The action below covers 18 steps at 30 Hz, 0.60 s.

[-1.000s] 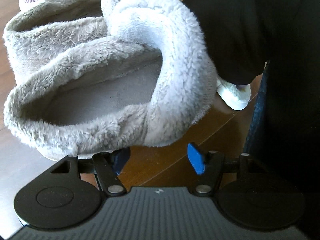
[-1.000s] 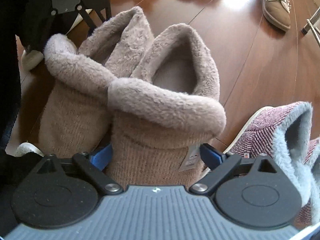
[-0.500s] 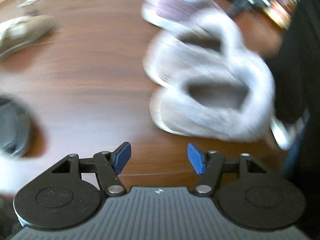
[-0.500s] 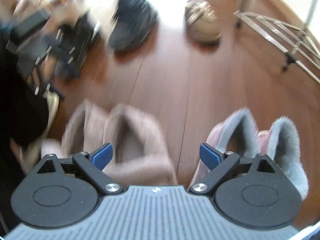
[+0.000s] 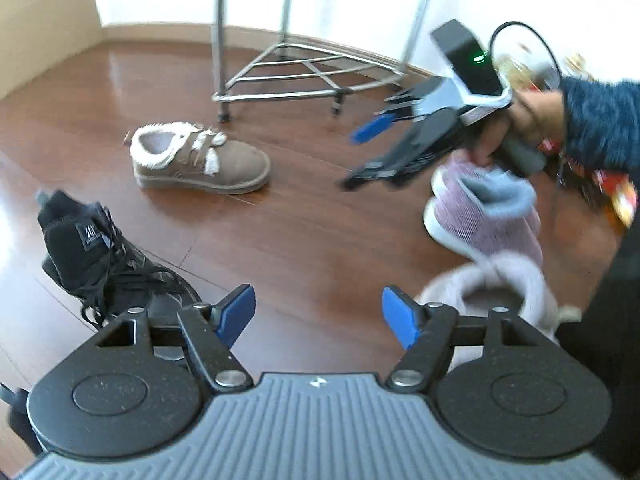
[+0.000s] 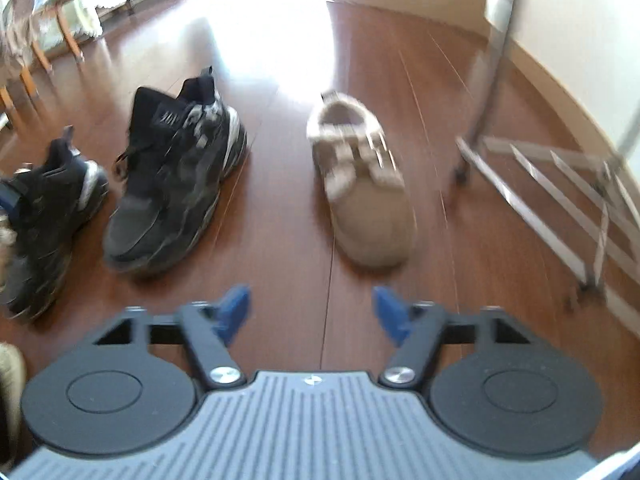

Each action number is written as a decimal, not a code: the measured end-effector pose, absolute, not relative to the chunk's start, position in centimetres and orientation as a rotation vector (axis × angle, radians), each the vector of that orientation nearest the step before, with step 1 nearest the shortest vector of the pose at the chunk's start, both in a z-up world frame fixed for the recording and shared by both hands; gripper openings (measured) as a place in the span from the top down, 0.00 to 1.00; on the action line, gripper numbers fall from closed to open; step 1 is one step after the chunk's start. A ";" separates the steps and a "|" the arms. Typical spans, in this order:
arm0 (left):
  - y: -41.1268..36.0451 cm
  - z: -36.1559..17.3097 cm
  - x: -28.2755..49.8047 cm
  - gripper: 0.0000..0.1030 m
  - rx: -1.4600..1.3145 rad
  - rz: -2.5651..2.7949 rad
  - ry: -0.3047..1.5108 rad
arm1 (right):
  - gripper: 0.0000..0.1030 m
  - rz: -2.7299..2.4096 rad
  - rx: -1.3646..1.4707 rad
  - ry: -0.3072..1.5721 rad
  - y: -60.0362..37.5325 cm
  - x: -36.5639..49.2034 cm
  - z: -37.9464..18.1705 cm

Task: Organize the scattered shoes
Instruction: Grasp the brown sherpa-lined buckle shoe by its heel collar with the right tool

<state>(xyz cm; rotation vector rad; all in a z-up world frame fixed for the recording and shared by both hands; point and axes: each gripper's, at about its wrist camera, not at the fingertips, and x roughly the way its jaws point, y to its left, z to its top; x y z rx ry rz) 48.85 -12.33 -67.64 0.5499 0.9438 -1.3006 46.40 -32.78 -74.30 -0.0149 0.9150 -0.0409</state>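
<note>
A home room, glossy wooden floor (image 5: pixel 304 216), pale skirting along the far wall, metal rack (image 5: pixel 280 76), worn shoes (image 6: pixel 176 176) scattered about, wooden chair legs (image 6: pixel 36 56) far left

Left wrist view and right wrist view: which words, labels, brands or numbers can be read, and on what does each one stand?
Black sneaker, grey tongue patch: marks too blurred to read.
Second black sneaker, tongue mark: too blurred to read.
Tan fleece-lined shoe: no text visible.
Pink slipper: no text visible.
</note>
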 end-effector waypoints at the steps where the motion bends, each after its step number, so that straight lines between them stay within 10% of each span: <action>1: -12.6 -68.2 49.2 0.31 0.554 -1.270 0.960 | 0.65 -0.039 -0.051 0.900 -32.5 48.2 -74.6; 6: -12.1 -70.5 51.4 0.31 0.543 -1.204 1.040 | 0.40 -0.037 -0.233 0.835 -31.4 56.7 -76.8; 10: -11.2 -72.0 53.0 0.31 0.532 -1.164 1.088 | 0.38 -0.057 -0.362 0.852 -31.0 60.5 -79.5; 12: -10.9 -72.8 53.6 0.31 0.538 -1.144 1.106 | 0.46 -0.055 -0.415 0.858 -30.8 61.3 -81.2; 13: -10.8 -73.1 53.8 0.31 0.541 -1.140 1.113 | 0.69 -0.052 -0.439 0.859 -30.6 61.5 -82.0; 18: -10.9 -74.4 54.0 0.31 0.535 -1.139 1.148 | 0.73 -0.084 -0.480 0.859 -29.8 60.5 -83.1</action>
